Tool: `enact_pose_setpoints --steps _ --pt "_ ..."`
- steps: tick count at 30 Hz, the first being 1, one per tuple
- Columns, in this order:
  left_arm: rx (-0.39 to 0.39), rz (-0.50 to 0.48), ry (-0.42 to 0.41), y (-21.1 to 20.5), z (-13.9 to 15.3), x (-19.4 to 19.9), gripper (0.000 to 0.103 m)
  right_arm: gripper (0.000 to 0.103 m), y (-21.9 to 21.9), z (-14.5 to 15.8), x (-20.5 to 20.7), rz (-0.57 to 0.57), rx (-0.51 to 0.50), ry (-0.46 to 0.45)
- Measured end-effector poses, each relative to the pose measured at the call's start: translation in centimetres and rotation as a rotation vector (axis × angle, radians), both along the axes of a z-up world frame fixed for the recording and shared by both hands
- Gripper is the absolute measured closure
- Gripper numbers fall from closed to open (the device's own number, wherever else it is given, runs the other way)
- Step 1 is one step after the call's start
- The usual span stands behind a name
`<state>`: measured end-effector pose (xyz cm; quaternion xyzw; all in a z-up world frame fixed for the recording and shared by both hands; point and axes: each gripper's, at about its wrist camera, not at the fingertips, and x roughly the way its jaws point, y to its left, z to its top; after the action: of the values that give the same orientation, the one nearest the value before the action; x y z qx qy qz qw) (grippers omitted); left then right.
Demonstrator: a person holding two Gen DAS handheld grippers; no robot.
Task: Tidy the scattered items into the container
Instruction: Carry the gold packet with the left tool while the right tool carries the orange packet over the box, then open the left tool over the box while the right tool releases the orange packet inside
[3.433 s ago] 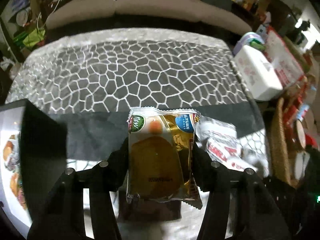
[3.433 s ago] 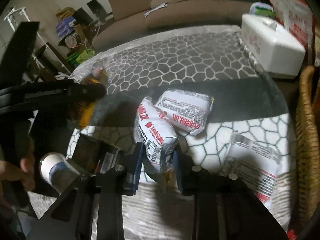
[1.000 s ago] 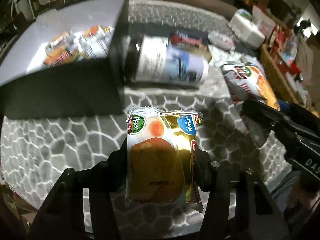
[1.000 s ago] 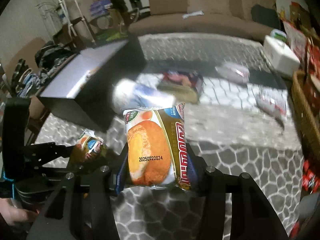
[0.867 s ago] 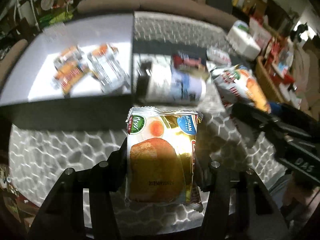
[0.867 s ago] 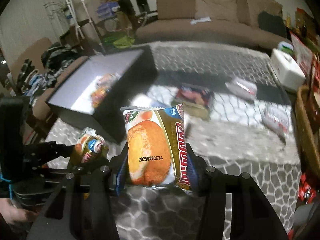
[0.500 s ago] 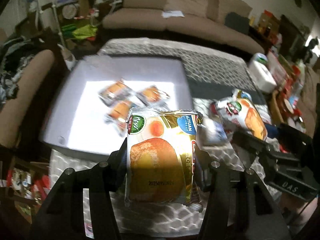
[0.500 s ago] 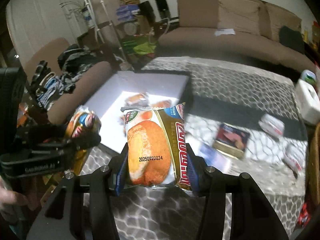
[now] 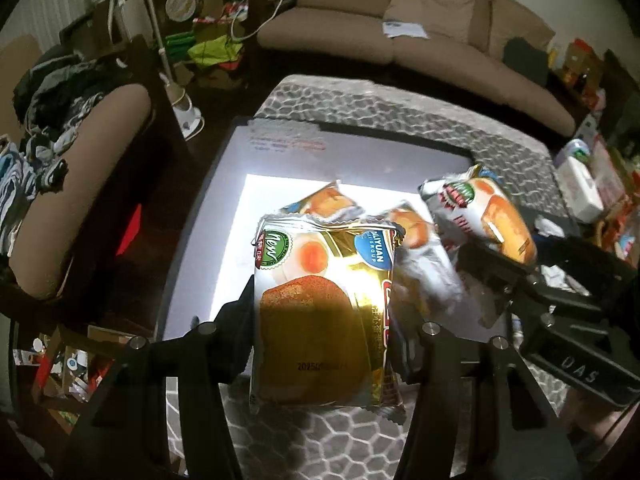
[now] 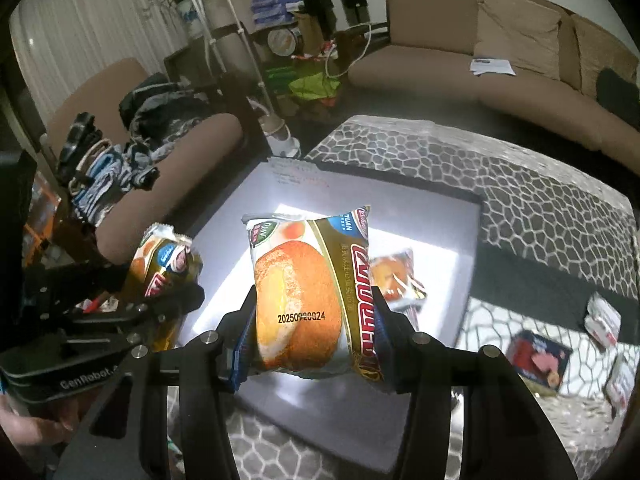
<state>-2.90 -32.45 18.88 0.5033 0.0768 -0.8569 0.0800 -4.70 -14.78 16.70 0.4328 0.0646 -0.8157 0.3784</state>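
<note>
My left gripper [image 9: 320,316] is shut on a gold cake packet [image 9: 320,320] and holds it above the near edge of the open white-lined box [image 9: 224,240]. My right gripper [image 10: 312,320] is shut on a second cake packet [image 10: 308,304], held above the same box [image 10: 464,232]. Each gripper shows in the other's view: the right one with its packet [image 9: 484,216] at the right of the left wrist view, the left one with its packet [image 10: 164,264] at the left of the right wrist view. Cake packets [image 9: 324,204] [image 10: 394,272] lie in the box.
The box stands on a table with a grey honeycomb cloth [image 10: 520,184]. A red-and-blue box [image 10: 536,360] and white packets [image 10: 604,320] lie on the cloth at the right. An armchair with clothes [image 10: 132,152] stands to the left, a sofa [image 9: 440,40] beyond.
Both grippers, each with its packet, have moved up and over from the table's scattered items to above the open box, which now fills the middle of both views.
</note>
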Motion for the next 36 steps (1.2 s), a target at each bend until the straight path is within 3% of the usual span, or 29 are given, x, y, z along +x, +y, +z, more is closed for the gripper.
enact_pose_setpoints --steps 11,27,36 --pt "0.003 0.043 -0.046 -5.0 -3.9 -4.2 0.051 0.051 -3.3 -3.7 -4.6 -0.03 0.059 -0.036" --pt "0.005 0.033 -0.15 -7.0 -9.8 -9.0 0.051 0.051 -6.9 -9.2 -10.6 -0.078 0.194 -0.099" --pt "-0.031 0.011 -0.161 -6.9 -10.1 -10.4 0.051 0.051 -7.8 -10.8 -12.4 -0.097 0.233 -0.12"
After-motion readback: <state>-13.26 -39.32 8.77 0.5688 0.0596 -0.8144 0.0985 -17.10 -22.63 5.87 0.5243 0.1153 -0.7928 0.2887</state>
